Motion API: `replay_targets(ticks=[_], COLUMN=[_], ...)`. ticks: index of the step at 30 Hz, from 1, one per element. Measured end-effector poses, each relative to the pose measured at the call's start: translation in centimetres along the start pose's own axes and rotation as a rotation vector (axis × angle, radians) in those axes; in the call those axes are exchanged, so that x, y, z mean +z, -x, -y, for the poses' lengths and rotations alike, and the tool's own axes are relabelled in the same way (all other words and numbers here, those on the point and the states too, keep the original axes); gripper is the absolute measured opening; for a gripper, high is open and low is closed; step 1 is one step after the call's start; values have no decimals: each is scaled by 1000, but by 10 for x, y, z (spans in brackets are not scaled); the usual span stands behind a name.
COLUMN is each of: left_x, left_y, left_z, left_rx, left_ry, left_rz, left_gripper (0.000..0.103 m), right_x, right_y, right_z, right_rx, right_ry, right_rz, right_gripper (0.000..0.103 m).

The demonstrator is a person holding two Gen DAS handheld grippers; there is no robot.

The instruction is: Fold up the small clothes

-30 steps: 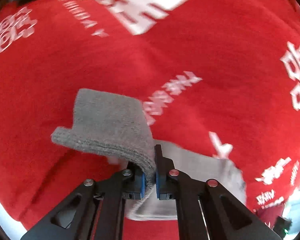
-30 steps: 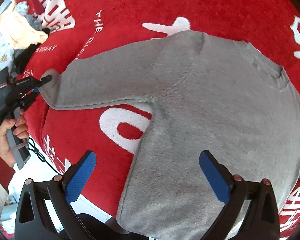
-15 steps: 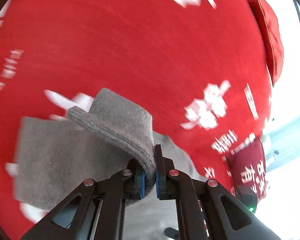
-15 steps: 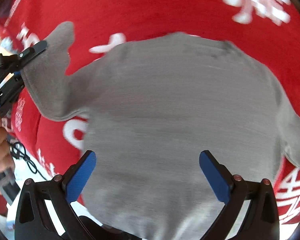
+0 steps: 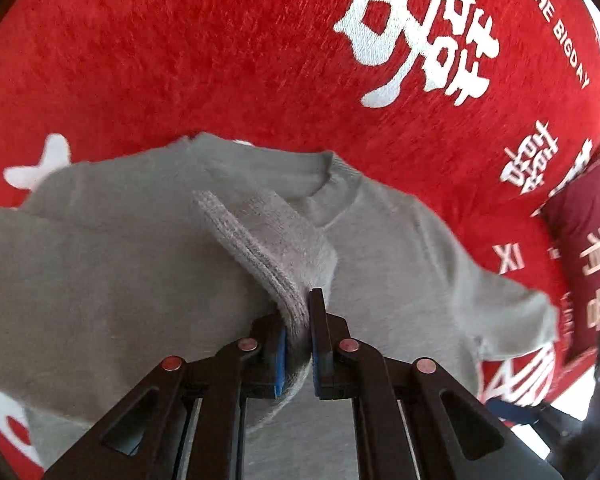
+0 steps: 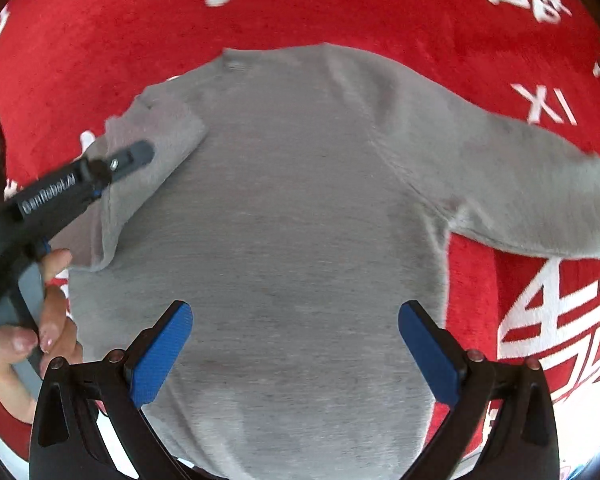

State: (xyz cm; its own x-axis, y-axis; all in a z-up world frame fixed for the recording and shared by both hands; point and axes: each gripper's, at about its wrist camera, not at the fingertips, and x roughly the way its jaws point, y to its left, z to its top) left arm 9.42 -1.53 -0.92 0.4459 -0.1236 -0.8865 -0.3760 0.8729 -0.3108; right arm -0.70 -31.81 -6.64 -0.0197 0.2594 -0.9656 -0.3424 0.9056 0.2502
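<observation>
One red cloth (image 6: 340, 8) with white lettering covers the worktop, and on it lies one grey sweater (image 6: 300, 240), spread flat, its right sleeve (image 6: 520, 184) stretched out to the side. The other sleeve's cuff (image 5: 268, 248) is folded in over the chest — it sits between the pads of the left claw (image 5: 298, 344), whose jaws have just been easing apart, the cuff barely pinched. The right claw (image 6: 296, 352) hangs wide open above the hem, touching nothing.
</observation>
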Motion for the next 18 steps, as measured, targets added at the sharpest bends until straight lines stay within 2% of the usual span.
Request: replay_targets(ticks=[1,2,3,7,11,14,18], left_x=[-1,-1,-2,-6,-24,-41,-60], left_y=[9,18,29,70,102,107,90], left_z=[-1,-3,-6,-36,-94,-140,-182], left_rx=[37,63,89,174,350,442,470], left_ry=[-12,-14,-20,-36,14,101,195], left_rz=[12,31,62,101,98,42,-45], left_gripper=[54,86,90,90,90,90,90], right_x=[2,4,6,17,31,38,50], right_y=[0,1,2,7,4,-3,-23], right_z=[3,2,0,-23,-67,-99,-138], right_rx=[1,1,-1,17,25,-21,-127], right_ry=[-2,0,4,46,135,216,338], right_rz=[3,7,11,46,85,105,125], right_gripper=[103,103,103,103,103,103,103])
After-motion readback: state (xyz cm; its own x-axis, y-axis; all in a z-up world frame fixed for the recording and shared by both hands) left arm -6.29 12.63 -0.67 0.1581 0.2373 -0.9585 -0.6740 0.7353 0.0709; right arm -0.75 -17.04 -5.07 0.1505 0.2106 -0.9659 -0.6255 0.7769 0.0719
